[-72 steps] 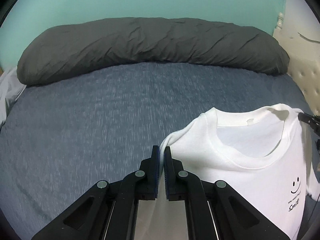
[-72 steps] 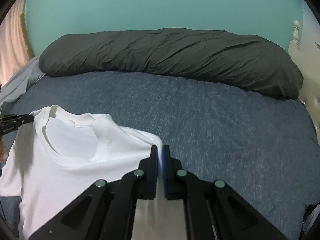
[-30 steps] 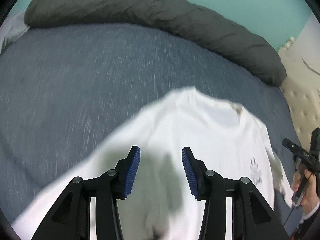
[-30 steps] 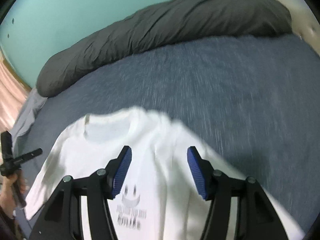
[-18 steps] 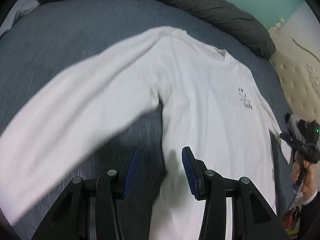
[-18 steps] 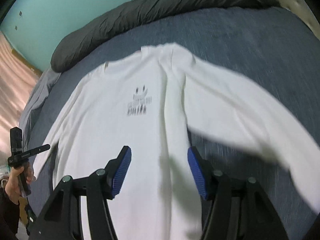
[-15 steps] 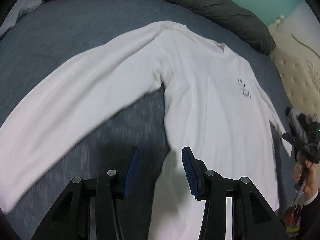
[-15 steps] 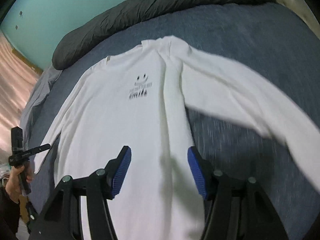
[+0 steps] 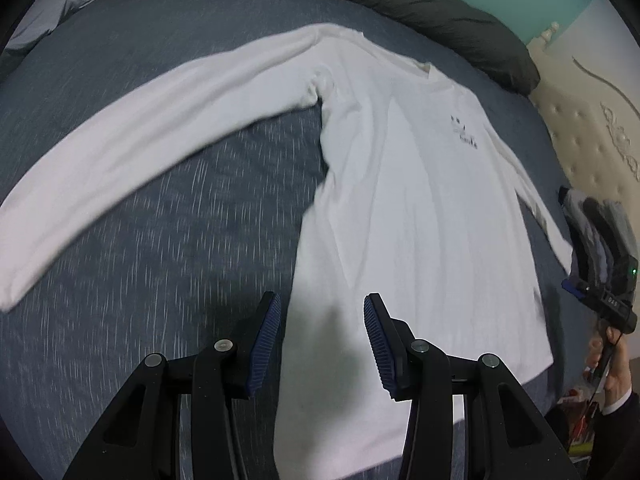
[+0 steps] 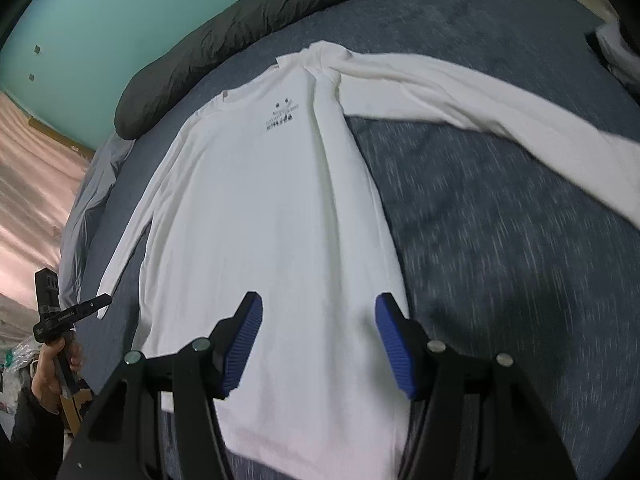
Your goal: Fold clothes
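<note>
Below the left gripper (image 9: 323, 340), whose jaws stand apart and empty, a white long-sleeved shirt (image 9: 408, 208) lies face up on the blue-grey bedspread (image 9: 160, 240), one sleeve (image 9: 152, 140) flung far left. Soft, limp knit, small dark print on the chest.

From the right wrist, the right gripper (image 10: 318, 340) likewise hangs released over the near hem. Spreading looks done; folding likely starts by pinching a sleeve and carrying it across the body.

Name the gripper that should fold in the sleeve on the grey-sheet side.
Left. The left gripper hangs open over the edge of the shirt beside that sleeve; the right gripper is over the opposite edge, farther away.
</note>
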Tool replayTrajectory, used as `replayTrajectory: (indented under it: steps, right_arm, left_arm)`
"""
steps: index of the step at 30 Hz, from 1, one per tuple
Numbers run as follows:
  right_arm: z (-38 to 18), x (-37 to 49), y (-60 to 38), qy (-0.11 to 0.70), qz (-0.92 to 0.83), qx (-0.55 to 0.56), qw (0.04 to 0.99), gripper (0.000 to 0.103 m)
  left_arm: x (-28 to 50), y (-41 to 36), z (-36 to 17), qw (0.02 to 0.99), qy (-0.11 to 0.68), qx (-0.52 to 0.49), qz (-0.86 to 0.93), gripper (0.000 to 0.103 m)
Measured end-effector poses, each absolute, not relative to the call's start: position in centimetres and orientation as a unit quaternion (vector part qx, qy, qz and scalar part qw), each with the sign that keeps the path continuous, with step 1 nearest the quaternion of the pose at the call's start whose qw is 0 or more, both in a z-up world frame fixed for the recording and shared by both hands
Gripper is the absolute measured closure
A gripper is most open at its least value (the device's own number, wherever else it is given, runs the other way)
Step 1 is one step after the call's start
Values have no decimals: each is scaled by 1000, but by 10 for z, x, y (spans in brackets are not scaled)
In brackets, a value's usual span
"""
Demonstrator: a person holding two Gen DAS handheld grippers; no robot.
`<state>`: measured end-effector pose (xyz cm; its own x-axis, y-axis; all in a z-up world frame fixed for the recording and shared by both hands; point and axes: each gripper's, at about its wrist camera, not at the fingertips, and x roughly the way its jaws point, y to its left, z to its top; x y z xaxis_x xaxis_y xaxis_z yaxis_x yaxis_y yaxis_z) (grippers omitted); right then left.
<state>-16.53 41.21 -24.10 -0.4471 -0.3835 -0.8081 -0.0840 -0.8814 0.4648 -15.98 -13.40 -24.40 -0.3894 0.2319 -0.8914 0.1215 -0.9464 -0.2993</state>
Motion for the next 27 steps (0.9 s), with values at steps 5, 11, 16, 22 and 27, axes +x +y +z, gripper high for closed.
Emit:
replayTrajectory:
  steps: [5, 11, 16, 22, 27]
  right_arm:
    - [-250, -137, 415, -222, -804, 545, 82, 43]
    - [-260, -110, 411, -195, -791, 575, 76, 48]
    - [-270, -93, 403, -167, -779, 600, 71, 60]
    - [-286, -80, 411, -165, -765, 621, 50, 69]
    - [-294, -72, 416, -169, -763, 621, 57, 92]
  left_arm:
    - [-136, -131, -252, 31, -156, -565, 809, 55]
    - [-113, -131, -250, 25, -153, -567, 809, 55]
    - [-99, -133, -243, 24, -152, -564, 811, 53]
    - [-88, -135, -247, 23, -157, -570, 806, 51]
    - [-79, -137, -257, 22, -160, -580, 799, 51]
